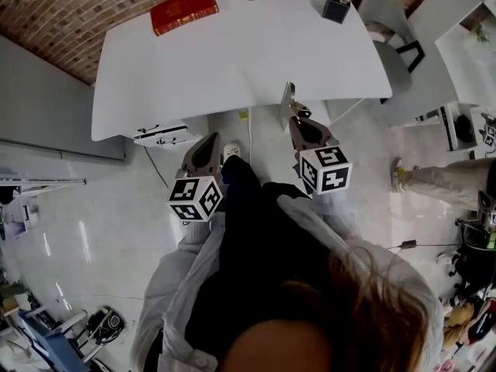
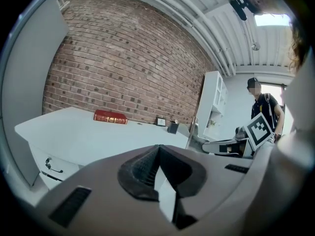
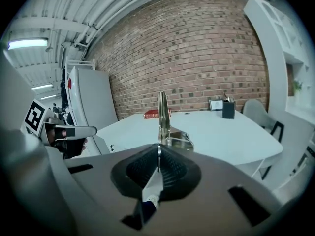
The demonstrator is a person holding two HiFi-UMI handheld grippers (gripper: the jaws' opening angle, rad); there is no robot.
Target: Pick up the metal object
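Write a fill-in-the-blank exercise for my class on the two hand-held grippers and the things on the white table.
1. The right hand-held gripper has its jaws ____ on the metal object.
2. The left hand-held gripper, also closed, holds ____.
3. The book on the white table is ____ in colour.
Missing words: shut; nothing; red.
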